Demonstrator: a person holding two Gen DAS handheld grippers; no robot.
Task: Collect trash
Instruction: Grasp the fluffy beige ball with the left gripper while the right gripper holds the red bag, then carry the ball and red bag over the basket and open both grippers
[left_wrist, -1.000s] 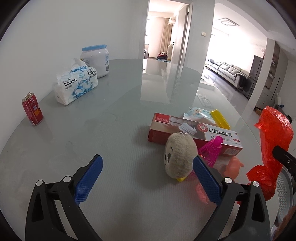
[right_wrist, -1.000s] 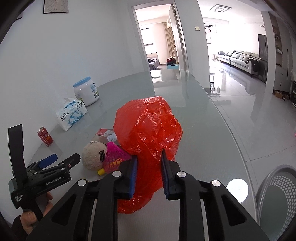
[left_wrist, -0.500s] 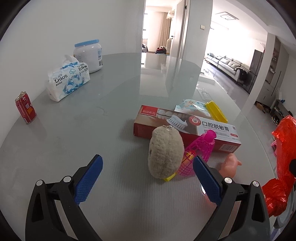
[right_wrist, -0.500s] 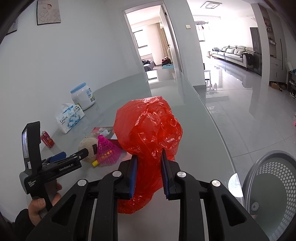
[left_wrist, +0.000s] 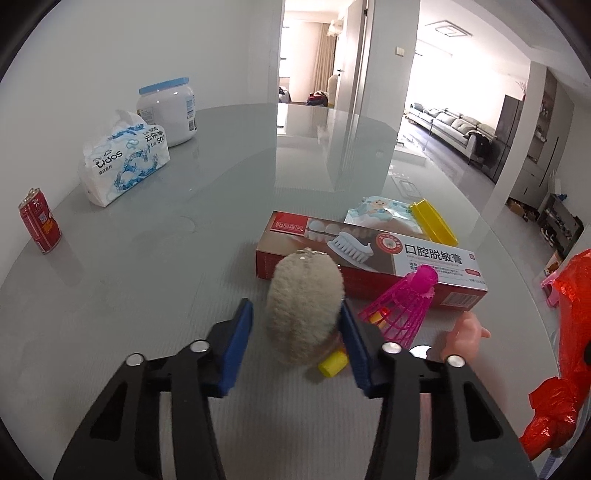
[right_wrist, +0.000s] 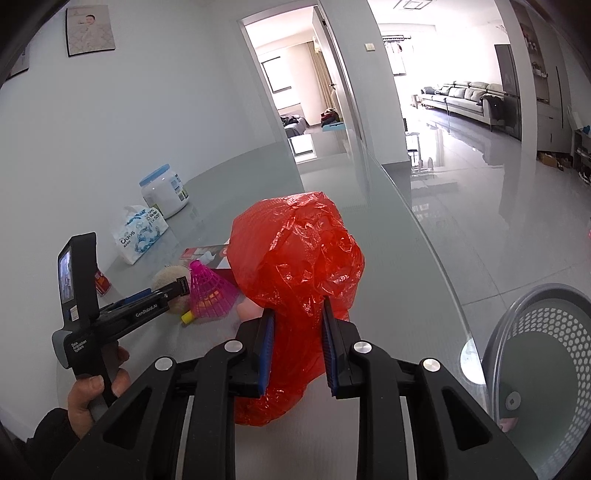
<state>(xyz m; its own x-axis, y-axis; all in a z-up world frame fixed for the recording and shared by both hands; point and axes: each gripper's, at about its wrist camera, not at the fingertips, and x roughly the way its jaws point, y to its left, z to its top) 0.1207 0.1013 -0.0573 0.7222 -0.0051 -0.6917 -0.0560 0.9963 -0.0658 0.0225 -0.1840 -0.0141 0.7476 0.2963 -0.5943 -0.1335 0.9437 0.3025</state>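
Glass table (left_wrist: 155, 280) at frame centre carries uncollected clutter. Left gripper (left_wrist: 295, 332) jaws closing around plush ball (left_wrist: 304, 306), lower centre; right gripper (right_wrist: 297, 343) clamped on red bag (right_wrist: 295, 258). Toothpaste box (left_wrist: 369, 258), shuttlecock (left_wrist: 399, 306) remain.

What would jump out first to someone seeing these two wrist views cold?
The crumpled red plastic bag dominates the right wrist view, pinched in the right gripper above the glass table. In the left wrist view, the left gripper is closing around a fuzzy beige plush ball, its right pad at the fur and its left pad not yet touching. Beside the ball lie a pink shuttlecock and a long toothpaste box.
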